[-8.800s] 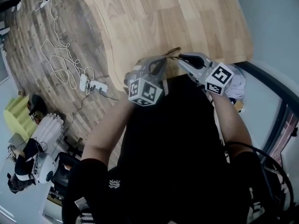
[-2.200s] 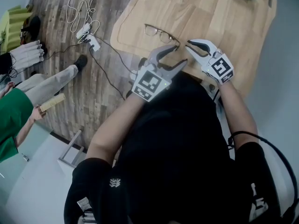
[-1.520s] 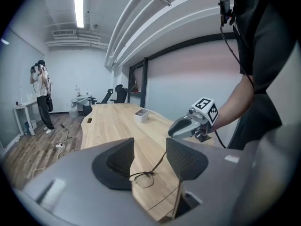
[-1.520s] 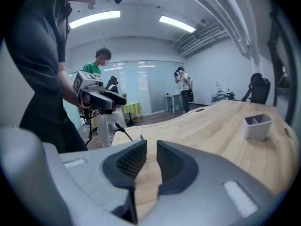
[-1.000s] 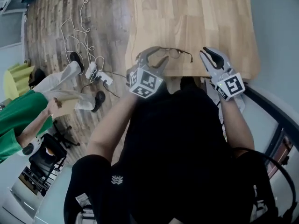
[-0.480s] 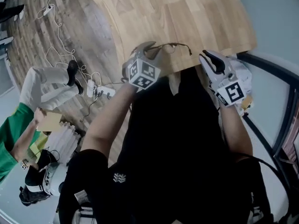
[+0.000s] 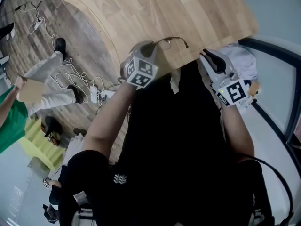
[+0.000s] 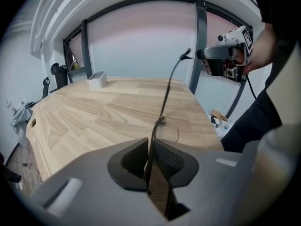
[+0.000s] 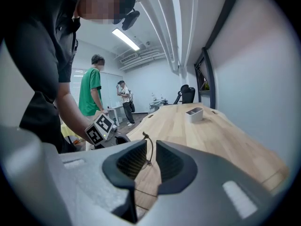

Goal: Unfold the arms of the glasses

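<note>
One change to call: my left gripper has just been closing, and its pads pinch the glasses by the frame at the wooden table's near edge. My right gripper hangs nearby, jaws narrowly parted and empty. With the frame anchored, I judge an arm can be swung out next.

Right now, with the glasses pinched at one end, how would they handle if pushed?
The glasses look thin-wired, so they are probably light and easily bent. The left gripper's jaws, which have just been closing, pinch only one end, so the frame may pivot. The raised arm would likely swing at its hinge.
</note>
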Demonstrator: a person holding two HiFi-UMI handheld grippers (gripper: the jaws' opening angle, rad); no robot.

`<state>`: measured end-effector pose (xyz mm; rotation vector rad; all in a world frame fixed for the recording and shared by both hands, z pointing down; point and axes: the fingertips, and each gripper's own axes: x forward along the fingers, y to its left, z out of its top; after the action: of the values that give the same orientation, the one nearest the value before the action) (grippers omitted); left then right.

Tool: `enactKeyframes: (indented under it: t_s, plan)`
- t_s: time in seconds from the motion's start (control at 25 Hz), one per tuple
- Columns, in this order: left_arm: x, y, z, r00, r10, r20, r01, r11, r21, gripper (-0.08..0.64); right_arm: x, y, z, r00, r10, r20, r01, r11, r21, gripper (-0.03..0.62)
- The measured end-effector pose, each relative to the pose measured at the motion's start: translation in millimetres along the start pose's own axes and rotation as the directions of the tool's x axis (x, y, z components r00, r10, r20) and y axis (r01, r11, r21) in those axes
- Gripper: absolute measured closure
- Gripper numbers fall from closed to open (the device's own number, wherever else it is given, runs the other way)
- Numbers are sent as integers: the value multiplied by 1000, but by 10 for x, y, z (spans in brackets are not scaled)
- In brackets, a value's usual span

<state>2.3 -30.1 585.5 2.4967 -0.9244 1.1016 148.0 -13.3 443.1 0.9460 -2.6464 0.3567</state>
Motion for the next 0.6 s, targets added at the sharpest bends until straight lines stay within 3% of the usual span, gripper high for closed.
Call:
enactKeyframes:
  t_s: [0.24, 0.6]
  plan:
    - [-110, -92, 59, 997, -2, 71, 2, 1000, -6, 525, 34, 53, 120, 1000, 29, 2, -29, 999, -15, 537]
    - [-380, -156, 261, 975, 28, 219, -33, 999, 23, 526, 469, 535, 261, 972, 221, -78, -224, 974, -38, 537]
